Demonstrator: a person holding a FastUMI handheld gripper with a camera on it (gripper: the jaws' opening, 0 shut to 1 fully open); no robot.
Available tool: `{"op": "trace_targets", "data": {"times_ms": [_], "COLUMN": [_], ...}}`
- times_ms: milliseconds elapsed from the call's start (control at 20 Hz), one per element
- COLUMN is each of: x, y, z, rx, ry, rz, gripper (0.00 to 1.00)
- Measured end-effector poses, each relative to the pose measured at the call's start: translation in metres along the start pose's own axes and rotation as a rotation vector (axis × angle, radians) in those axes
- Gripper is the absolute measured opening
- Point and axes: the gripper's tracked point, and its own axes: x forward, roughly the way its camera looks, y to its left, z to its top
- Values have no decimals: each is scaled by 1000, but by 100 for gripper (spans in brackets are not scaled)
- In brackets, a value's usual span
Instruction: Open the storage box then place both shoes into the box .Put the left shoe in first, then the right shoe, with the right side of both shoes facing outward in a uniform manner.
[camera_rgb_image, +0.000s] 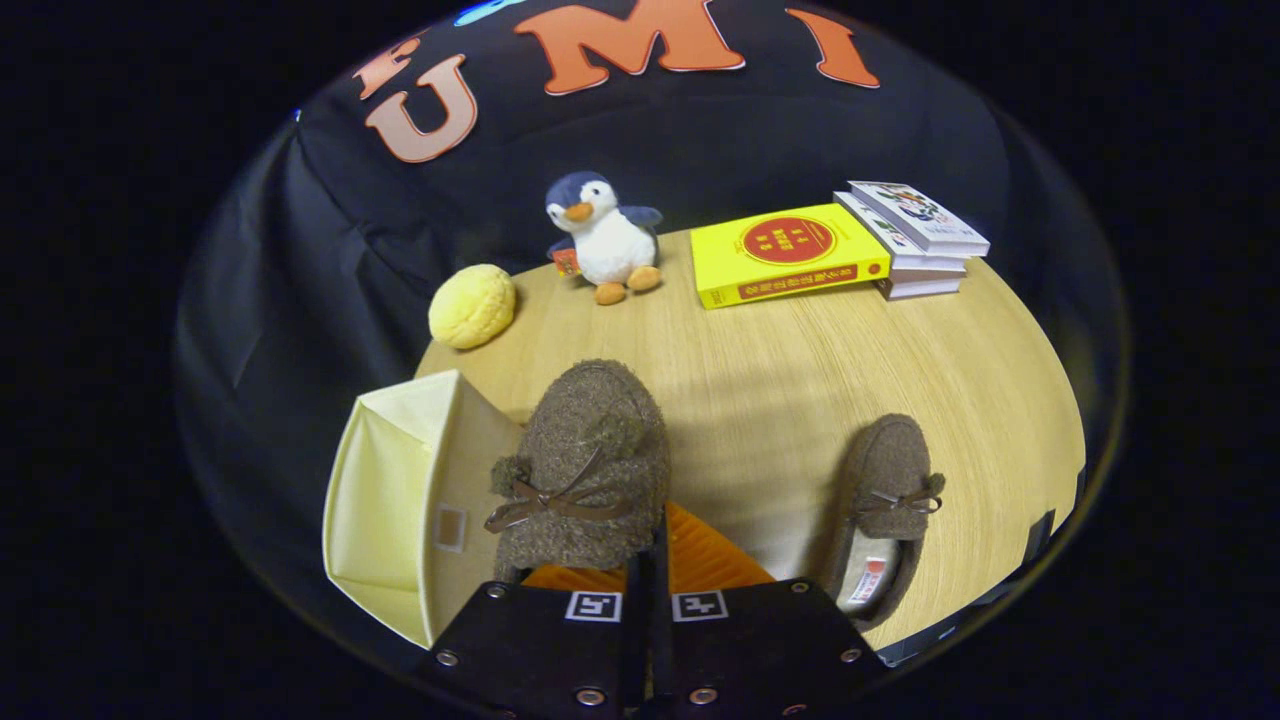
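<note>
The cream fabric storage box (385, 500) stands open at the near left corner of the tabletop (800, 370); its thin walls look soft and likely to give if pushed, and its floor is hidden by the near wall. Just beside it, a brown fuzzy slipper (585, 470) with a bow hangs ahead of the fingers, toe pointing away. The gripper (648, 570) is closed narrow on the slipper's heel rim, both fingers pressing on it. The slipper looks light and floppy, so I judge the stiffer heel collar the right place to hold it; the toe may sag and catch the box edge. The heel and sole are hidden behind the fingers, so which foot this slipper fits is hard to tell. To the right, well apart, the second slipper (885, 510) lies on the tabletop, its heel cut off.
</note>
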Motion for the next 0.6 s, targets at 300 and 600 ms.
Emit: {"op": "trace_targets", "data": {"times_ms": [300, 600], "x": [-17, 16], "y": [88, 170], "z": [21, -18], "rx": [-63, -141], "ry": [1, 121], "rz": [75, 108], "gripper": [4, 4]}}
